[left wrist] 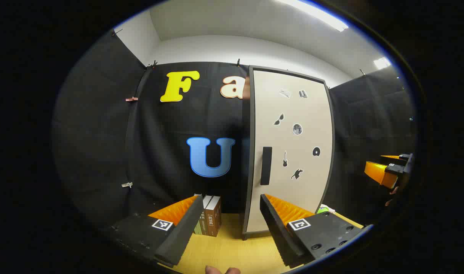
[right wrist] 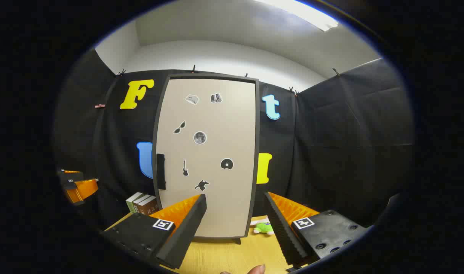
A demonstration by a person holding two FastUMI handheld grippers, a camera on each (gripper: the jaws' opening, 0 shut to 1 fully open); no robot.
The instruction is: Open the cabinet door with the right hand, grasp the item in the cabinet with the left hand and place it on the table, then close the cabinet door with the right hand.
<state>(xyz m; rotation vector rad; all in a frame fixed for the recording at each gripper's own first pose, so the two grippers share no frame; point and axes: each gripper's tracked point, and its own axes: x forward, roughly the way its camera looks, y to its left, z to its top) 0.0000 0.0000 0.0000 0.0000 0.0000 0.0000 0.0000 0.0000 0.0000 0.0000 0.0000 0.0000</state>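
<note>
A tall cabinet stands on the wooden table with its beige door (left wrist: 293, 152) (right wrist: 207, 156) shut; small stickers dot the door. A dark vertical handle (left wrist: 266, 165) (right wrist: 161, 171) sits near the door's left edge. What the cabinet holds is hidden behind the door. My left gripper (left wrist: 230, 224) is open, hanging short of the cabinet and a little left of the handle. My right gripper (right wrist: 236, 224) is open too, facing the lower half of the door from a distance. Each gripper also shows far off at the other view's edge (left wrist: 388, 171) (right wrist: 77, 186).
Three upright books (left wrist: 209, 219) (right wrist: 142, 203) stand on the table (left wrist: 232, 247) left of the cabinet. A small green and white toy (right wrist: 263, 227) (left wrist: 323, 209) lies by the cabinet's right foot. Black cloth walls close in behind and on both sides.
</note>
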